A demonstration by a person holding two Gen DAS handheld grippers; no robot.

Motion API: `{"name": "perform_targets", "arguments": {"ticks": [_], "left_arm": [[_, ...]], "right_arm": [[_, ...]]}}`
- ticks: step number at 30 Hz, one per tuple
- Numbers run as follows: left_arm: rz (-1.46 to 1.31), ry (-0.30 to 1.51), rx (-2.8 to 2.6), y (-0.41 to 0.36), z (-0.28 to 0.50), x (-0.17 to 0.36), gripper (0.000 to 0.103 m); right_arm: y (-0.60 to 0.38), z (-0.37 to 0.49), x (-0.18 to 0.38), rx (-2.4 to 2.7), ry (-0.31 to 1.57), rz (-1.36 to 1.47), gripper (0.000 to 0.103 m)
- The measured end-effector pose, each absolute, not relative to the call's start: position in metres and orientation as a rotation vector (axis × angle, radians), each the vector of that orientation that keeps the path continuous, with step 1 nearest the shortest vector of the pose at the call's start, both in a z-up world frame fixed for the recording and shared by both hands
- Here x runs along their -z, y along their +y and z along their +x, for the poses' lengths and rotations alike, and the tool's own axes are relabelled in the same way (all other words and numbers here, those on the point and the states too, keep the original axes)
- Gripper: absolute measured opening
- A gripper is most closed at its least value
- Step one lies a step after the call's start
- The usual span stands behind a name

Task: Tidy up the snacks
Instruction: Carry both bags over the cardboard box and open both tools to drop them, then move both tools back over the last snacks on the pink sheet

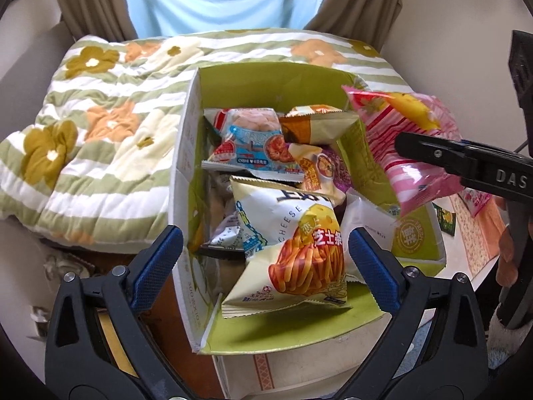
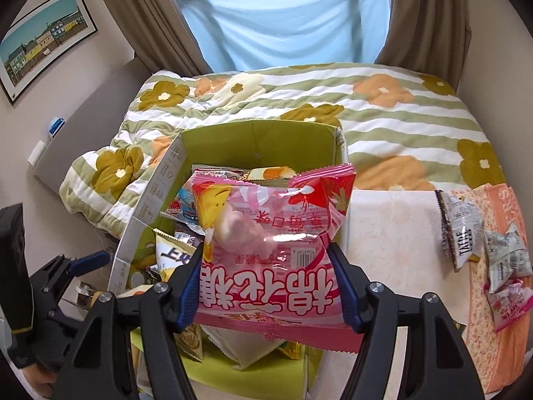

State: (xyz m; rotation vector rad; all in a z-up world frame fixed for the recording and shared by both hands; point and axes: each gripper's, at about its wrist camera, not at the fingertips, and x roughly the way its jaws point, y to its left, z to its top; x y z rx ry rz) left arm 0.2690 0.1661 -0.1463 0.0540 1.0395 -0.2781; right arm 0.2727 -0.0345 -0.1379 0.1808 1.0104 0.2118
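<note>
A green-lined cardboard box (image 1: 266,76) holds several snack bags, with a cheese-stick bag (image 1: 293,250) on top near me. My left gripper (image 1: 266,250) is open and empty, hovering over the box's near side. My right gripper (image 2: 268,286) is shut on a pink marshmallow bag (image 2: 266,230) and holds it above the box's right edge; the bag also shows in the left wrist view (image 1: 409,143). The box also shows in the right wrist view (image 2: 260,140) under the bag.
A flowered quilt (image 1: 100,126) on the bed lies behind and left of the box. On the table at right, several small snack packets (image 2: 479,243) sit on an orange patterned cloth (image 2: 499,340). Curtains and a window are at the back.
</note>
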Motion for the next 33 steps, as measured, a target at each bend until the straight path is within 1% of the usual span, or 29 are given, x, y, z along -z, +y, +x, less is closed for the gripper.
{"name": "perform_targets", "arguments": {"ticks": [4, 6, 7, 8, 18, 33], "left_arm": [[0.038, 1.031, 0.255, 0.169, 0.274, 0.142, 0.099], [0.042, 1.033, 0.245, 0.170, 0.276, 0.141, 0.099], [0.045, 1.037, 0.240, 0.171, 0.277, 0.142, 0.099], [0.048, 1.041, 0.235, 0.172, 0.277, 0.143, 0.099], [0.028, 1.052, 0.225, 0.176, 0.269, 0.147, 0.099], [0.021, 1.001, 0.270, 0.182, 0.246, 0.129, 0.099]], "right_arm": [[-0.033, 0.283, 0.146, -0.249, 1.042, 0.224, 0.066], [-0.033, 0.285, 0.150, -0.257, 1.044, 0.242, 0.076], [-0.035, 0.285, 0.151, -0.261, 1.039, 0.253, 0.086], [-0.036, 0.284, 0.152, -0.263, 1.035, 0.260, 0.091], [-0.034, 0.270, 0.155, -0.288, 1.029, 0.241, 0.091], [-0.028, 0.236, 0.124, -0.268, 0.948, 0.196, 0.091]]}}
